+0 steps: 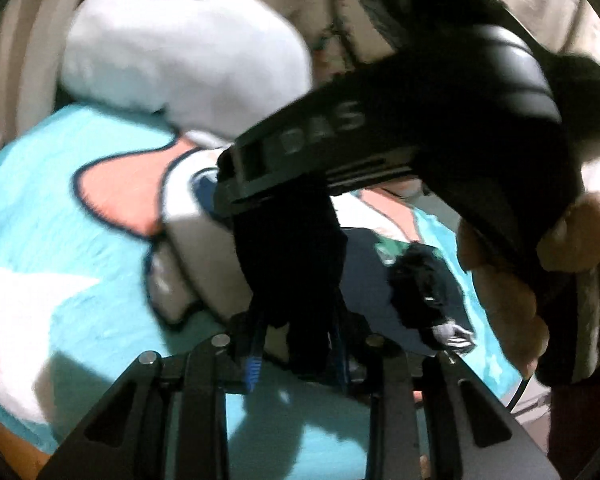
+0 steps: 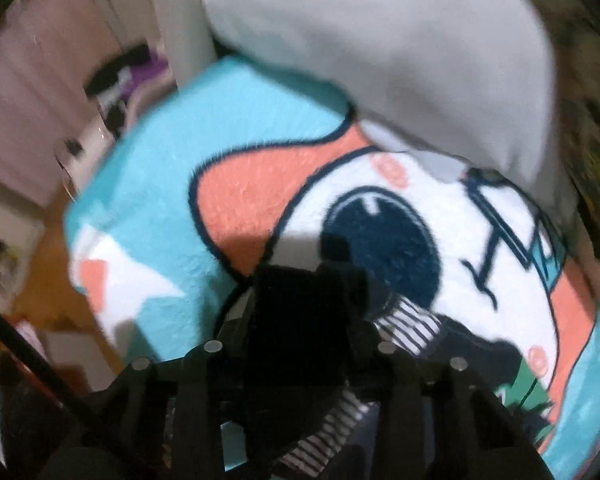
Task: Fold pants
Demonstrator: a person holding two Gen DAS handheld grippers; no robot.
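Note:
The pants [image 1: 296,264] are black cloth. In the left wrist view they hang between my left gripper [image 1: 296,340], which is shut on them, and my right gripper [image 1: 252,176], held above in a bare hand [image 1: 500,280]. In the right wrist view my right gripper [image 2: 300,308] is shut on a bunch of the black pants [image 2: 296,320], lifted over the blanket. A black-and-white striped part [image 2: 408,324] shows beside and below it. More dark cloth [image 1: 384,280] lies on the blanket under the left gripper.
A teal blanket [image 2: 204,152] with an orange, white and navy cartoon print covers the bed. A grey pillow [image 2: 380,44] lies at its head, also in the left wrist view [image 1: 180,48]. A brown floor [image 2: 48,272] and shelves lie left of the bed.

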